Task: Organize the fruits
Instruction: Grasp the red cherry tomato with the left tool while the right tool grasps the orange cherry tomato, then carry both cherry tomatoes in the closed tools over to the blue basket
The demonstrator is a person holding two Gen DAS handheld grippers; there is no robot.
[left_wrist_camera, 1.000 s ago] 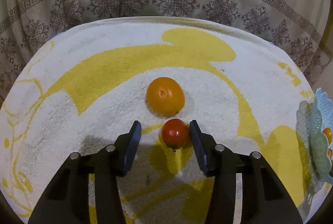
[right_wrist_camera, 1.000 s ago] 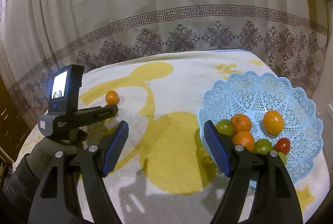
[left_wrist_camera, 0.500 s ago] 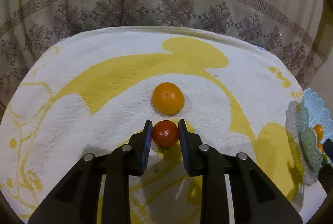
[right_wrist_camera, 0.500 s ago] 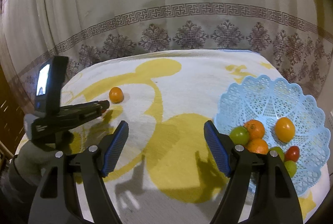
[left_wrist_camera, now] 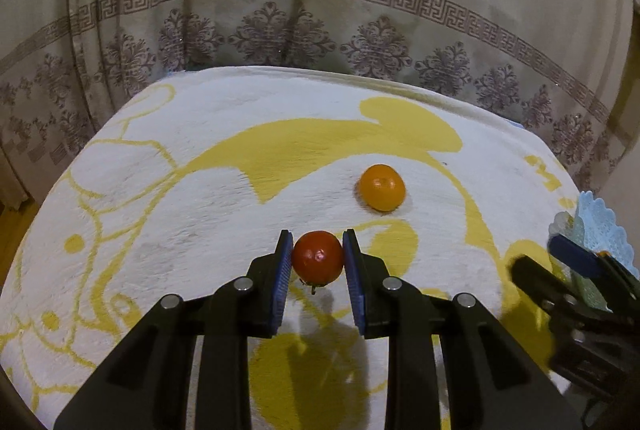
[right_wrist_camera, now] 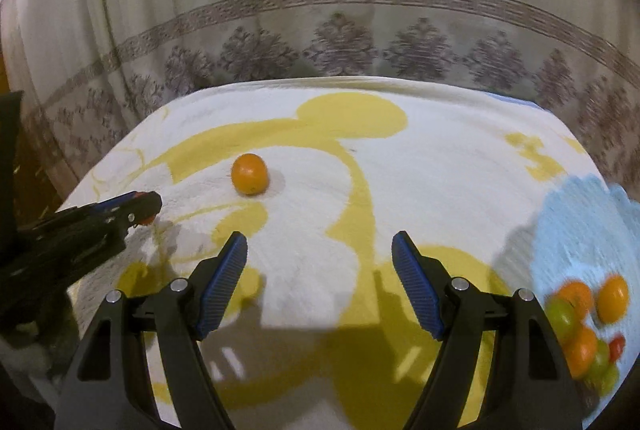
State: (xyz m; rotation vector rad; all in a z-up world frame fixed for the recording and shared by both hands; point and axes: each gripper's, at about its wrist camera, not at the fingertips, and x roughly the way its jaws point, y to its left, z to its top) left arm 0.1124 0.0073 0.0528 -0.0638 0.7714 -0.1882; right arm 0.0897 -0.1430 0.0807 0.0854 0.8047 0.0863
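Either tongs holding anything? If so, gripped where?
Left tongs pinch the red tomato across its sides. Right tongs open, holding nothing.

Warm, dim indoor light is falling from above and behind, throwing hard gripper shadows across the blanket (left_wrist_camera: 208,214) toward 6 o'clock. Fisheye distortion is bending the curtain (right_wrist_camera: 320,30); motion blur is smearing the basket (right_wrist_camera: 584,230) at 4 o'clock in the right view.

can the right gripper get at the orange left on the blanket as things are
Probably yes. The right gripper has its jaws open and empty, and the orange sits alone on the blanket ahead, with bare cloth between. The left gripper, shut on the tomato, stays off to the side.
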